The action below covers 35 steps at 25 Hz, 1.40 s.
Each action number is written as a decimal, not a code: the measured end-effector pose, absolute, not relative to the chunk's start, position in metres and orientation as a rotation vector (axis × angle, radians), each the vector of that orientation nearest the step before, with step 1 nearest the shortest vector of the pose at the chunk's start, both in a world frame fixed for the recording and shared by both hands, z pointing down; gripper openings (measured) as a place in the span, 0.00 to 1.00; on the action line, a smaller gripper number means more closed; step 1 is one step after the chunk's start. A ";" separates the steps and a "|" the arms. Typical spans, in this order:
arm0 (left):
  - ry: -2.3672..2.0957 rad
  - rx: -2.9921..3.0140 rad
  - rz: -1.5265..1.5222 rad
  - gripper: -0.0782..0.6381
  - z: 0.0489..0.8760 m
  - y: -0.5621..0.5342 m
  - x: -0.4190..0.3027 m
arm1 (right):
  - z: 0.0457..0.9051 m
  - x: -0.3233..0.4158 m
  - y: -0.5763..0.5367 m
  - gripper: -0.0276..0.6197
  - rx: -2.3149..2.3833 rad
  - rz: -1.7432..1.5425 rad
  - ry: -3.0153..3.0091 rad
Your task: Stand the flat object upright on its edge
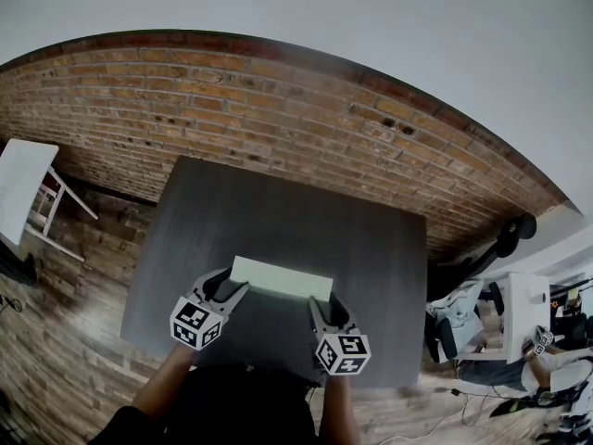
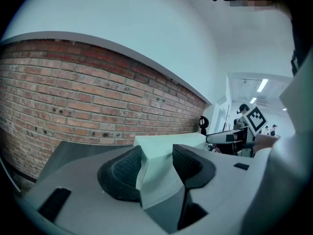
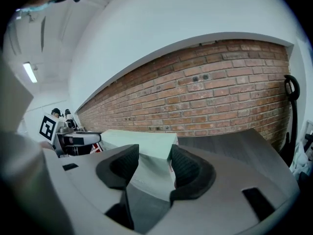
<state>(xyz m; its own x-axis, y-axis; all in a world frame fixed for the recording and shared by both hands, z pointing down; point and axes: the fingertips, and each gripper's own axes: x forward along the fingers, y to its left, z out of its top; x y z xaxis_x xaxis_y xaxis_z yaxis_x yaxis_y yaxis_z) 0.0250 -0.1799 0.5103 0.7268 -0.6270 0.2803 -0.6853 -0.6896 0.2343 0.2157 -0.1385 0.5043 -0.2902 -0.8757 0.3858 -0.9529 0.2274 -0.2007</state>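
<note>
1. Head view: pale green flat box (image 1: 281, 277) sits toward 6 o'clock on the dark counter (image 1: 278, 202), with its long side running 9 to 3. The brick wall (image 1: 278, 100) is at 12.
2. Head view: left claw (image 1: 228, 288) is on the box's 9 o'clock end and right claw (image 1: 328, 306) on its 3 o'clock end. Both angle in toward 12. Can't tell whether the box's low edge touches the counter.
3. Left gripper view: the left claw (image 2: 156, 148) is clenched on the box end, with both pads against the box (image 2: 168, 140). The box's pale top runs off toward 3 o'clock, and the counter shows at 9.
4. Right gripper view: the right claw (image 3: 154, 148) grasps the other end, jaws wide and the box (image 3: 139, 137) filling the gap pad to pad. There is a bit of red print on the box side by the 3 o'clock pad. Its top runs off toward 9.
5. Handling, my guess: a light cardboard carton, stiff enough to pivot as one piece, but the thin walls could dent if squeezed hard. The smooth skin may slide in the pads.
6. Hold: the two short ends, as it is held now, look best. The edge is narrow, so it will likely be tippy once upright. Let go gently, both sides together.
</note>
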 end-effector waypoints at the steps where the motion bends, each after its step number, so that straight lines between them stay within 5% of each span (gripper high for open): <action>1: -1.025 2.621 0.232 0.40 0.510 -0.180 0.025 | 0.505 0.216 -0.139 0.38 1.753 0.577 -2.317; 35: -1.083 2.690 0.156 0.40 0.510 -0.192 0.025 | 0.502 0.219 -0.150 0.39 1.812 0.460 -2.325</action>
<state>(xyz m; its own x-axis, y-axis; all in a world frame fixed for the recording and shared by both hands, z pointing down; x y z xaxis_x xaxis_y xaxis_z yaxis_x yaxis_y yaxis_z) 0.0248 -0.1919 0.5104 0.7198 -0.6688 0.1860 -0.6941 -0.6974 0.1786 0.2186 -0.1497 0.5019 -0.2542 -0.9166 0.3087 -0.9651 0.2194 -0.1432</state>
